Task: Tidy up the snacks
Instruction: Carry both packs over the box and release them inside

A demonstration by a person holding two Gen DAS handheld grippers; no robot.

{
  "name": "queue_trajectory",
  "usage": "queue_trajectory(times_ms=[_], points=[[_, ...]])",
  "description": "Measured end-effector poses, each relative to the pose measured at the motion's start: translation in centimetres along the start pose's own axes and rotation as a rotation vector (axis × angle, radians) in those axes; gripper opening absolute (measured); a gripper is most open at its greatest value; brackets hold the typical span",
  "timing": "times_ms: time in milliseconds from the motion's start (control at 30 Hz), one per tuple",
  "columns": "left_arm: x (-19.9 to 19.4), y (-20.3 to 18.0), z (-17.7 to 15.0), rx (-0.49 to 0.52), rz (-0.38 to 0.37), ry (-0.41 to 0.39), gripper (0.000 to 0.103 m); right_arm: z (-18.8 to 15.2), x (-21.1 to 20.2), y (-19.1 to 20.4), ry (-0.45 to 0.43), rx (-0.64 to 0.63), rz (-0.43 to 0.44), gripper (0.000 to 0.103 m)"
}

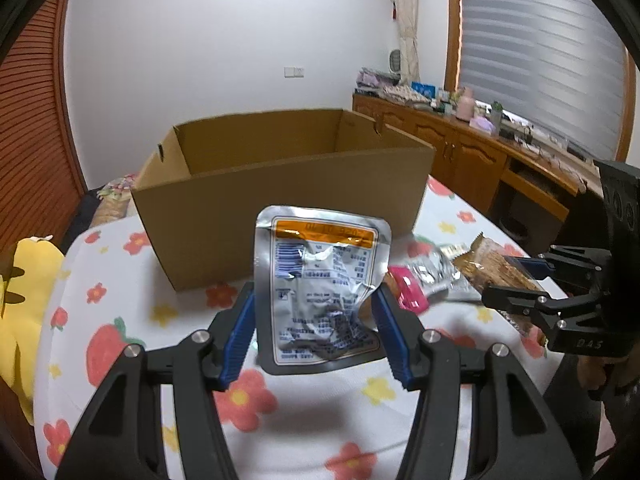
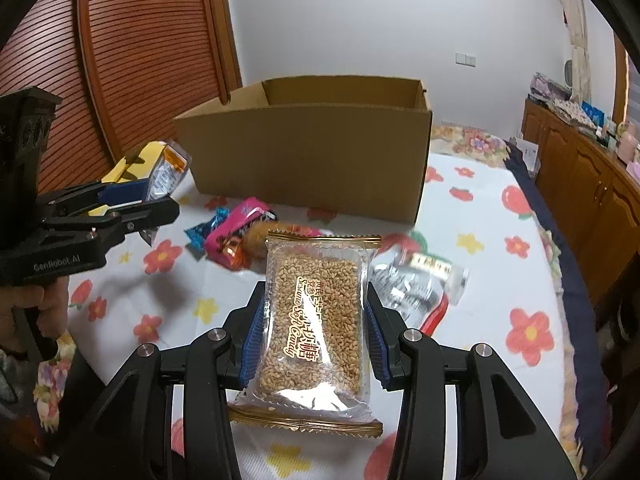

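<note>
**Left wrist and right wrist views: two snacks gripped, box waiting**

Left wrist view shows the left gripper clamped on a silver foil pouch, its blue pads pressing the pouch's two side edges. The pouch stands upright between the fingers, printed back facing the camera and orange band at the top, and looks clear of the flowered tablecloth. At 12 o'clock beyond it sits the open cardboard box, whose inside, as far as it shows, looks empty.

Right wrist view shows the right gripper closed on a sesame candy pack, a clear wrapper with gold crimped ends; the pads hold it by its long sides and it too stands up off the cloth. The same box lies at 12 o'clock there.

Loose snacks are left on the cloth between grippers and box: a pink packet and a small blue candy at 10 o'clock of the sesame pack, and a crinkled silver packet at 3 o'clock, just beside it.

The step in hand appears to be carrying both picked items towards the box. Next, each gripper needs to clear the near wall, reach over the opening and then part its fingers. The pouch is limp and creased, so it may sag or swing when released. The two grippers are near each other, so they need separate lanes over the rim.
</note>
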State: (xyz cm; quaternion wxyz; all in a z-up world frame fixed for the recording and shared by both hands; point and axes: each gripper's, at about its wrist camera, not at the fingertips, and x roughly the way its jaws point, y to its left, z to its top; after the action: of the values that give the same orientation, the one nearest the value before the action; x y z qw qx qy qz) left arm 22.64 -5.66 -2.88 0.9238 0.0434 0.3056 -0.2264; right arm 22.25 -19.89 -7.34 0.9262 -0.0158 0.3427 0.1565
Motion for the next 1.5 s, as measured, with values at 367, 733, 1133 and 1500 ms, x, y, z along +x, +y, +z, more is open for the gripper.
queue_trajectory(times_ms=[367, 733, 1133, 1500], points=[[0.6, 3.2, 4.8, -0.014, 0.016, -0.104, 0.056, 5.5, 0.2, -0.4, -0.071, -0.058, -0.007, 0.044], [3.4, 6.4, 11.3, -0.015, 0.014, -0.194, 0.056, 13.8, 2.2, 0.2, -0.182, -0.142, 0.012, 0.044], [8.0, 10.4, 14.2, -0.030, 0.049, -0.198, 0.056, 18.8, 7.0, 0.0, -0.223, -0.173, 0.055, 0.044], [11.5, 11.6, 13.1, -0.034, 0.079, -0.168, 0.056, 20.2, 10.7, -1.2, -0.212, -0.138, 0.048, 0.044]])
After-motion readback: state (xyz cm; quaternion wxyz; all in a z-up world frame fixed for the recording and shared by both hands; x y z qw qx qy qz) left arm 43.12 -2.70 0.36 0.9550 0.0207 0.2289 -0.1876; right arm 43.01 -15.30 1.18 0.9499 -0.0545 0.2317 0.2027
